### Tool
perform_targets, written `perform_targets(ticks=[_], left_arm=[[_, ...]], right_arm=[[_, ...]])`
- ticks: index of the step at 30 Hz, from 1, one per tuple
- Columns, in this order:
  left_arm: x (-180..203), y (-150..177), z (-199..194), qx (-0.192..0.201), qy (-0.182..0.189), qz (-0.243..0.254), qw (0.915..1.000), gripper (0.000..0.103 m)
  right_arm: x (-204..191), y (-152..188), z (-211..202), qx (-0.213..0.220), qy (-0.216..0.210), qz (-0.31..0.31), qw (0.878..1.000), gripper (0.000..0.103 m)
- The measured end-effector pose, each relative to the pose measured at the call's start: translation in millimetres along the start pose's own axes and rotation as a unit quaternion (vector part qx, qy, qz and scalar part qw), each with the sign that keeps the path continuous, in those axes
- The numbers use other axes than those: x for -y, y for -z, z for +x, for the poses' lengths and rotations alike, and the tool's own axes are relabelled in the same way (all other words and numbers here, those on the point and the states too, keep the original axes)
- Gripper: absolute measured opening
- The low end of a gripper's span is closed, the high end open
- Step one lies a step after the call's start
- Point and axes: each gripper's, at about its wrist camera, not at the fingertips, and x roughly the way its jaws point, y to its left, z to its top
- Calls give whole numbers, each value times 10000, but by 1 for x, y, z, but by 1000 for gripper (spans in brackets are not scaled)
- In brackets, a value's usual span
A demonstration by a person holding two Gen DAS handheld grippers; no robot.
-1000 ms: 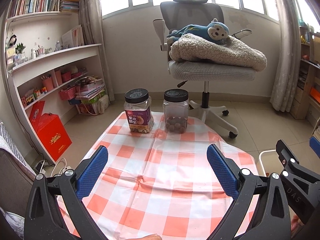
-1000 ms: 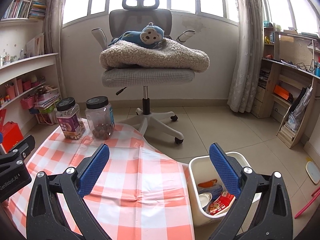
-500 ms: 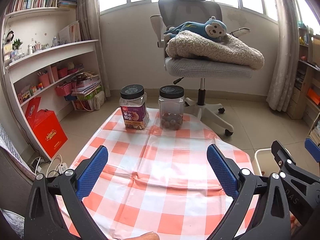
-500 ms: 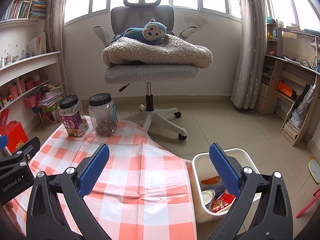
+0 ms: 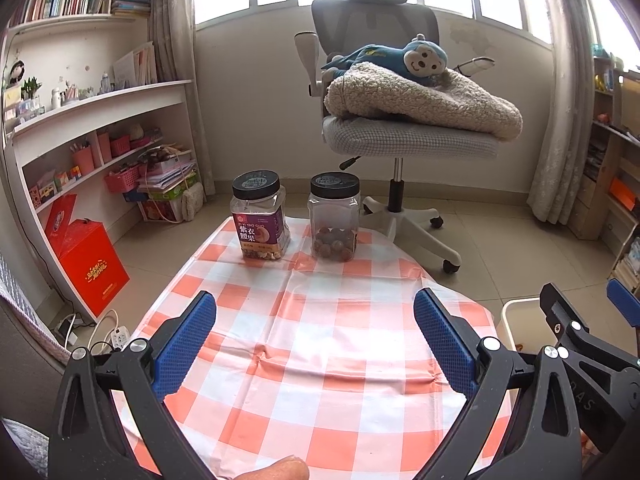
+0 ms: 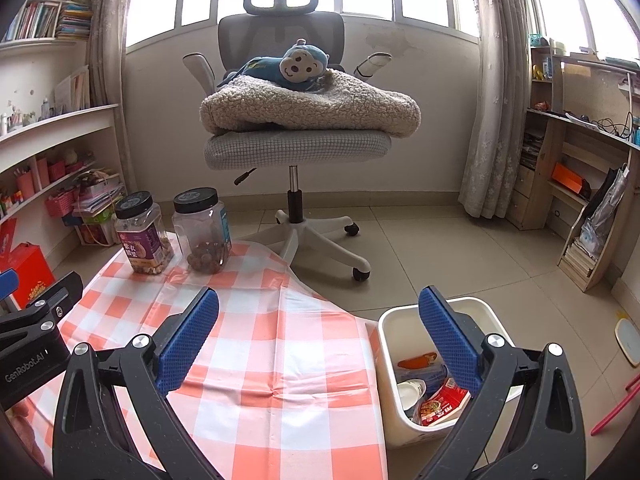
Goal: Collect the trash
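Inventory, taken from the worktop (image 5: 320,344) with its orange-and-white checked cloth as the landmark.

1. My left gripper (image 5: 316,340): held over the near half of the worktop, jaws spread wide, nothing between them.
2. My right gripper (image 6: 318,334): held over the worktop's right edge, jaws spread wide and empty; one blue pad (image 6: 448,344) lies in front of the bin.
3. Bin (image 6: 492,312): white, on the floor just beside the worktop's right edge. It holds the trash (image 6: 444,400): a red printed packet, an orange wrapper and a white cup-like item; what lies deeper I cannot make out.
4. Labelled jar (image 5: 260,220): clear, black lid, purple label, nuts in the bottom, upright at the far end of the worktop.
5. Plain jar (image 5: 334,218): clear, black lid, a low layer of brown round things, upright just right of the labelled jar, apart from it.
6. Office chair (image 5: 400,136): grey, on the floor beyond the worktop's far end, carrying a folded fleece blanket (image 5: 420,100) with a blue toy monkey (image 5: 416,58) on top.
7. Shelves (image 5: 92,108): on the wall left of the worktop, with books and pink baskets.
8. Red box (image 5: 94,264): on the floor left of the worktop, under the shelves.
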Motion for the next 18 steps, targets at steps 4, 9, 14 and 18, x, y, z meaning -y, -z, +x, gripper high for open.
perform_targets(ticks=[4,9,14,18], left_arm=[[1,0,0,3,-1,5,10000,96],[1,0,0,4,-2,9,10000,96],[2,0,0,4,-5,11,10000,96],[2,0,0,5,-3,1,10000,96]], right_arm=[[1,0,0,14,15,18,10000,96],[1,1,1,-7,26,26,10000,96],[1,2,1,-9,30,56,10000,96],[2,2,1,-19,30,48,10000,96]])
